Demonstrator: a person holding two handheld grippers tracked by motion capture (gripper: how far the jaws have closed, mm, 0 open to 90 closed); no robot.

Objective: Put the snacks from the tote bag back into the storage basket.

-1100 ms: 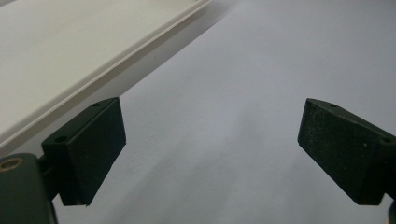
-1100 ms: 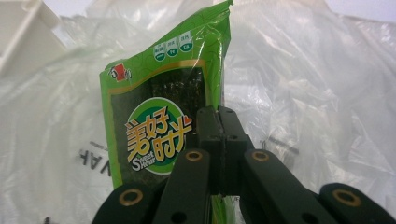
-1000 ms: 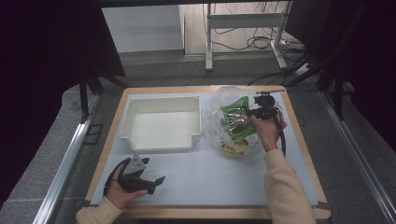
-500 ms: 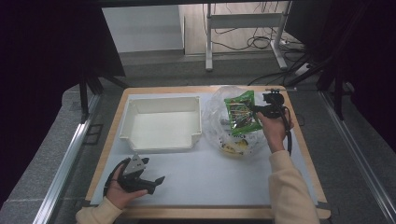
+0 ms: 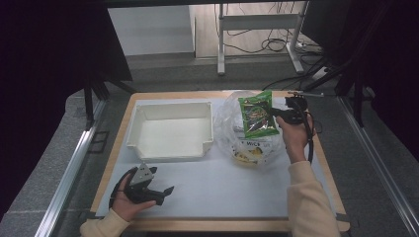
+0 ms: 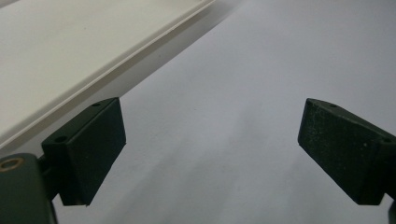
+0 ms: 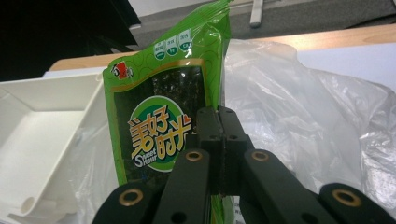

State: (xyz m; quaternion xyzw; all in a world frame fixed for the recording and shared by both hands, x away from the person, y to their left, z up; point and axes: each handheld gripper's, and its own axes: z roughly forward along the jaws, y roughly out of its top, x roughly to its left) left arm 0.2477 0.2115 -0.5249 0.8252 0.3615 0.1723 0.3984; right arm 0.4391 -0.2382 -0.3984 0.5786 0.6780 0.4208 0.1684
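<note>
Looking down from the high view: the right gripper point(image 5: 274, 113) holds a green packet point(image 5: 257, 114) by its right edge, lifted above a clear plastic bag point(image 5: 236, 129) that lies on the right half of the table point(image 5: 222, 180). The packet hangs upright, its printed face toward the camera. More packets point(image 5: 250, 152) lie inside the bag, at its near end. A white tray point(image 5: 171, 130) sits just left of the bag, touching or nearly touching it — the gap cannot be judged. The left gripper point(image 5: 164, 192) rests in the person's left hand point(image 5: 129, 198) at the near left of the table, just in front of the tray's near wall, jaws pointing right.

Left gripper view: the two black jaws stand wide apart with nothing between them, over the bare white table surface point(image 6: 252, 84). The tray's rim point(image 6: 112, 60) runs across the upper left.

Right gripper view: the jaws are pressed together on the packet's point(image 7: 163, 121) edge, pinching it — the packet stands upright, its top seal above the jaws and the round label facing the camera. The bag point(image 7: 303, 121) spreads out behind and to the right. The tray point(image 7: 42, 126) lies to the left, its wall close beside the packet.
</note>
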